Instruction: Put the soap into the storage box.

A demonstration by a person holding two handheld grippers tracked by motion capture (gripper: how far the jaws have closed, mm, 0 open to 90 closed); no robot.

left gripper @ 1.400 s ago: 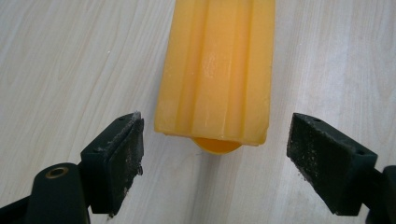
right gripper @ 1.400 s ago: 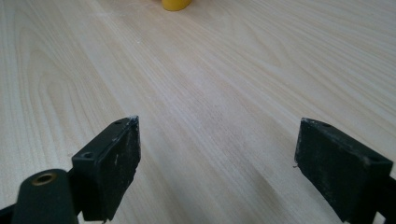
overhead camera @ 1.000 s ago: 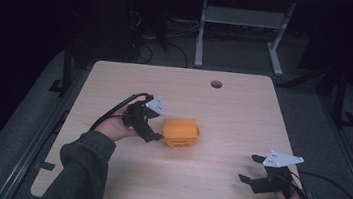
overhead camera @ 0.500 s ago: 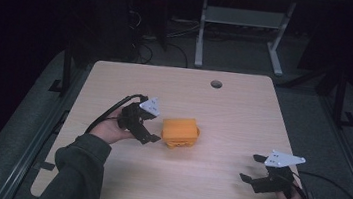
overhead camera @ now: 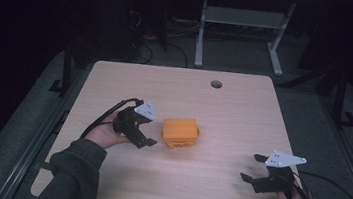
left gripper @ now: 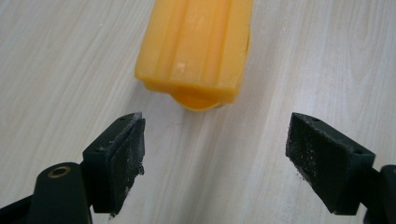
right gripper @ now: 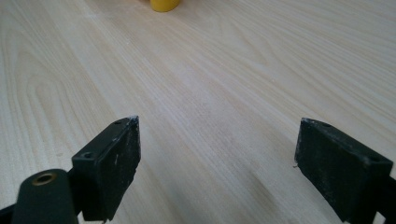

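Left tool [overhead camera: 146,135] stands with its jaws spread wide and nothing between them, low over the worktop [overhead camera: 233,111] and aimed at the near end of the orange plastic block [overhead camera: 179,131]. In the left gripper view [left gripper: 215,144] that ribbed orange block [left gripper: 196,46] lies just ahead of the pads [left gripper: 128,154], apart from them, with a rounded yellow-orange part peeking out under its near edge. Whether that is a lid, a base or a separate piece I cannot tell. From the high view the block sits near the middle of the worktop, slightly toward the person's left, flat on the wood.

By the look of it, the step in hand is the approach for a grasp. The jaws are lined up with the block's width but have not reached its sides. The next move seems to call for easing the left tool forward until the pads flank the block's long sides, then closing squarely so the ridged, probably slick plastic does not twist out.

Right tool [overhead camera: 269,176] waits well apart at the near right edge, its jaws likewise parted and empty. In the right gripper view [right gripper: 217,158] bare wood lies ahead, with a sliver of yellow [right gripper: 164,4] at the far top.
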